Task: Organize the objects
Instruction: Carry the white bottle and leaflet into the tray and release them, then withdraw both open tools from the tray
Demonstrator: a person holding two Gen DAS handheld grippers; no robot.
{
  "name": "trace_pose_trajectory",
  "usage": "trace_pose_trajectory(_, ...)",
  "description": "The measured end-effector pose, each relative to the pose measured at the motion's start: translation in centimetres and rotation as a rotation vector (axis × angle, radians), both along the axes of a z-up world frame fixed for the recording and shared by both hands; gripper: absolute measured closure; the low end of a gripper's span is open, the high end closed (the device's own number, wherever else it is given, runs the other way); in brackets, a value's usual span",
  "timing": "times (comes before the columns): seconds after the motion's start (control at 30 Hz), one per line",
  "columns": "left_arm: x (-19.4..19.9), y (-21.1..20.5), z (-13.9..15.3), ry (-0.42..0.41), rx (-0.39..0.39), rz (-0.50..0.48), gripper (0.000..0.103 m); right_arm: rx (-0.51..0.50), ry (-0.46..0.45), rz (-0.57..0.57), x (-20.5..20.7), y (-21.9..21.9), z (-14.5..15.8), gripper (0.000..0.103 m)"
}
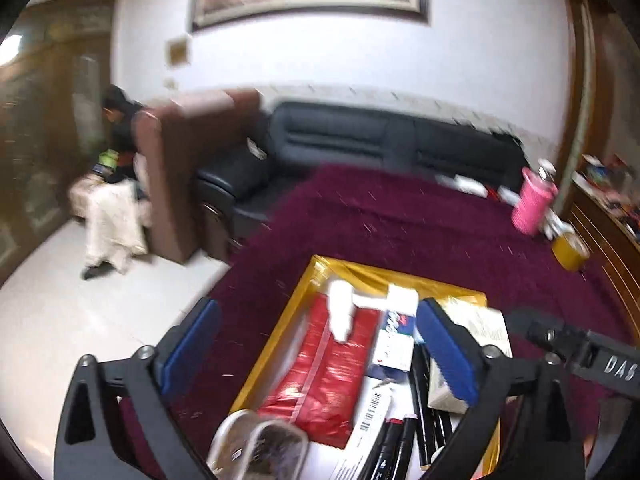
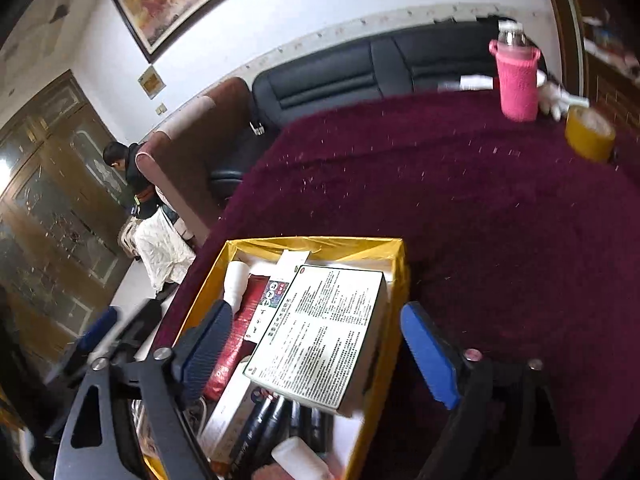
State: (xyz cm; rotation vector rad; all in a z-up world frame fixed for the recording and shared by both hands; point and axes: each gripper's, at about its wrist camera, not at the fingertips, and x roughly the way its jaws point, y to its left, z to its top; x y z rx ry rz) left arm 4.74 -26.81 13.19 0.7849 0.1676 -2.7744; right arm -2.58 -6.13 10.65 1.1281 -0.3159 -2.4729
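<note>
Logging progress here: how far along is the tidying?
Done: the yellow cardboard box already holds the white printed carton, red packet and black markers. In hand: nothing; both tongs are open. Left: the pink bottle and yellow tape roll on the maroon cloth.

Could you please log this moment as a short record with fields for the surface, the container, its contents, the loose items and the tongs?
surface: maroon cloth
container: open yellow box
contents: white printed carton lying on top, red packet, black markers, white tube
loose items: pink bottle and yellow tape roll, standing apart from the box
left tongs: open, holding nothing
right tongs: open, straddling the carton, pads off it
</note>
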Motion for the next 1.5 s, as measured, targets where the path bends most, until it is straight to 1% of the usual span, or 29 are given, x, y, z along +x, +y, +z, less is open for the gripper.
trace_pose_trajectory(0.07,2.5,0.4,1.6,0.080,-0.047,0.058,0.000,0.001,0.013,0.006,0.9,0.5,0.4,0.012)
trace_pose_trajectory(0.13,4.5,0.8,2.9,0.134,-0.080,0.086,0.000,-0.010,0.014,0.010,1.6,0.9,0.3,0.012)
trace_pose_trajectory(0.23,6.9,1.6,4.0,0.176,-0.105,0.110,0.000,-0.025,0.019,0.022,3.2,1.6,0.4,0.012)
trace_pose_trajectory(0.3,8.1,2.0,4.3,0.184,-0.090,0.125,0.000,-0.016,0.037,0.036,4.7,1.8,0.4,0.012)
trace_pose_trajectory(0.33,8.5,2.1,4.3,0.181,-0.075,0.107,0.000,-0.009,0.046,0.042,5.3,1.8,0.5,0.012)
trace_pose_trajectory(0.4,8.9,2.2,4.4,0.158,-0.011,0.057,0.000,0.011,0.066,0.059,6.6,1.6,0.6,0.012)
trace_pose_trajectory(0.5,9.5,2.6,4.3,0.144,0.023,0.060,0.000,0.053,0.102,0.091,8.8,1.2,0.9,0.011)
trace_pose_trajectory(0.7,12.0,4.0,4.9,0.168,-0.044,0.099,0.000,0.107,0.164,0.150,12.5,0.4,0.7,0.009)
trace_pose_trajectory(0.87,13.8,4.1,5.2,0.177,-0.029,0.115,0.000,0.112,0.158,0.173,13.9,0.1,0.1,0.008)
trace_pose_trajectory(0.93,14.0,4.1,5.0,0.163,-0.022,0.115,0.000,0.113,0.151,0.177,14.2,0.0,-0.2,0.008)
trace_pose_trajectory(1.03,13.8,4.0,4.5,0.113,-0.012,0.122,0.000,0.124,0.148,0.189,14.8,-0.2,-0.6,0.008)
trace_pose_trajectory(1.13,13.9,4.1,3.8,0.082,-0.005,0.118,0.000,0.137,0.145,0.203,15.3,-0.5,-0.9,0.008)
trace_pose_trajectory(1.43,14.7,5.2,2.6,0.034,-0.068,0.125,0.000,0.184,0.157,0.236,16.8,-1.7,-1.5,0.008)
trace_pose_trajectory(1.5,14.9,5.4,2.5,0.030,-0.068,0.115,0.000,0.193,0.155,0.237,16.9,-1.9,-1.6,0.008)
